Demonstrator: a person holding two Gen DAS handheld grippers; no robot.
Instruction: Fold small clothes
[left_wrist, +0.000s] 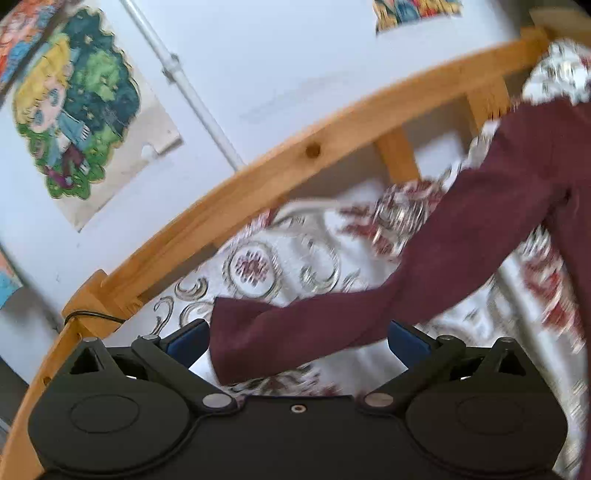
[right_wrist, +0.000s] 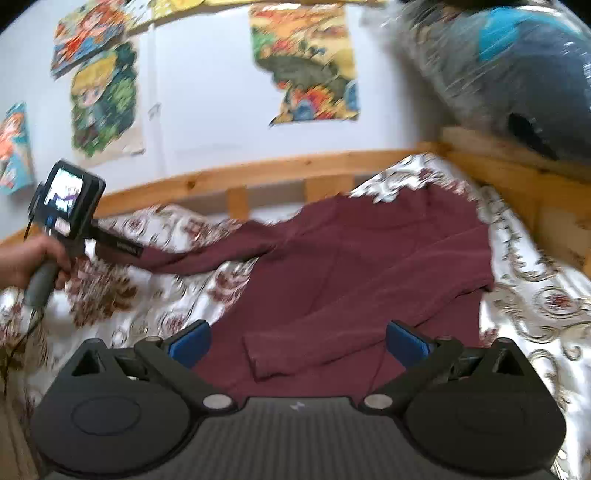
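Observation:
A maroon long-sleeved top (right_wrist: 369, 266) lies spread on a white bedspread with a red and gold pattern (right_wrist: 546, 295). In the left wrist view its sleeve (left_wrist: 369, 295) stretches out to the left, and the cuff end lies between the fingers of my open left gripper (left_wrist: 295, 343). In the right wrist view the left gripper (right_wrist: 122, 251), held by a hand, is at the end of that outstretched sleeve. My right gripper (right_wrist: 297, 343) is open and empty, just above the top's near part, where the other sleeve's cuff (right_wrist: 269, 354) lies folded across the body.
A wooden bed rail (left_wrist: 258, 192) runs along the far side of the bed against a white wall with cartoon posters (left_wrist: 77, 107). A plastic-wrapped blue and grey bundle (right_wrist: 517, 74) sits on the headboard at the right. A black cable (left_wrist: 92, 315) hangs at the rail.

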